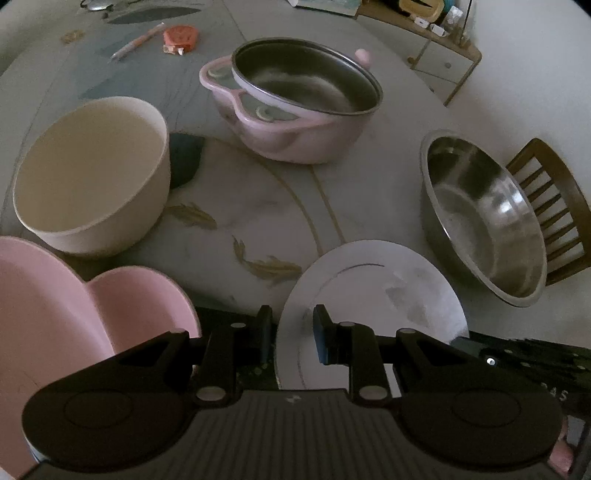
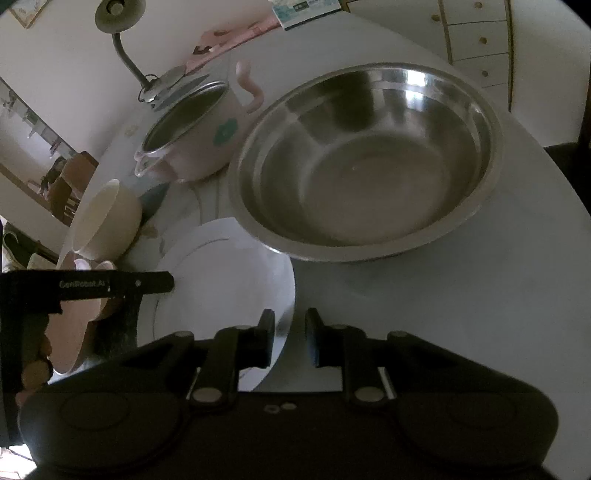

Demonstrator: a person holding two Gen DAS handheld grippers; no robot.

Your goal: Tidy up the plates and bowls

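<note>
lamp [image 2: 118,14] shows only rightward; pen [image 1: 137,41] only in left view.

White lettering, roughly "GenRobot.AI", stands on the left hand-held gripper [image 2: 110,286] just left of the white plate [image 2: 221,273]; its last letters are blurred.
</note>
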